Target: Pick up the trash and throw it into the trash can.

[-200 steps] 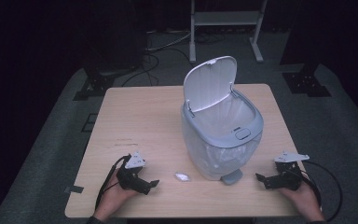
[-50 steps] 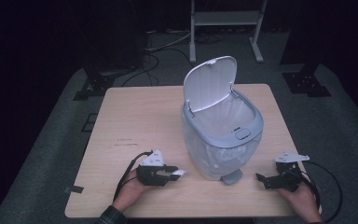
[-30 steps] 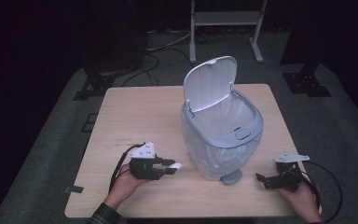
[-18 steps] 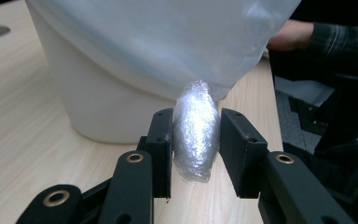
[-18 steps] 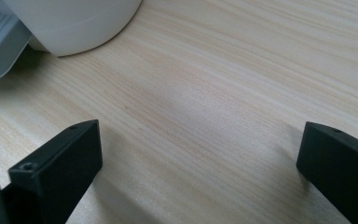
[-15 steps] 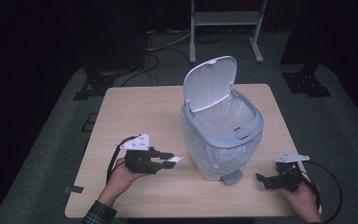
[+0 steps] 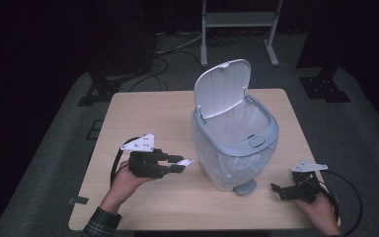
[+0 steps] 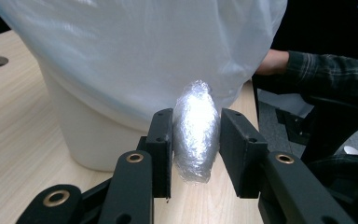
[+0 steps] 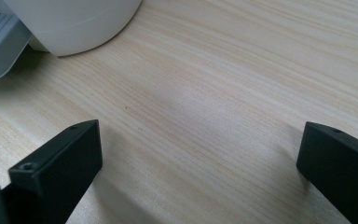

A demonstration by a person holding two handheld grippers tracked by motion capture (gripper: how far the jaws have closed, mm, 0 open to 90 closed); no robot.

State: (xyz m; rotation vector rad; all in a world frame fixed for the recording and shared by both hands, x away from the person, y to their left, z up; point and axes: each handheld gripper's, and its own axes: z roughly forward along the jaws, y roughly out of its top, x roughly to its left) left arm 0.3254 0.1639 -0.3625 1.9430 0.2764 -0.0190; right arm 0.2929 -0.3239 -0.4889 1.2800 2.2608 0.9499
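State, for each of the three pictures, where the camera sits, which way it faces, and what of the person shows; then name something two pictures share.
High view: above the person's side, looking forward and down on the table; both hands show, with the left gripper and right gripper.
Left gripper view: on that gripper, facing the bin; jaws clamp a foil ball; a sleeve shows.
Right gripper view: low, facing the tabletop; open jaws show.
Shared: the bin.

The left gripper [image 7: 176, 164] is held off the table in the left hand [image 7: 123, 181], jaws level and pressed on a small foil wad [image 8: 196, 130]. The right gripper [image 7: 279, 190] sits low, apparently resting, jaws wide apart.
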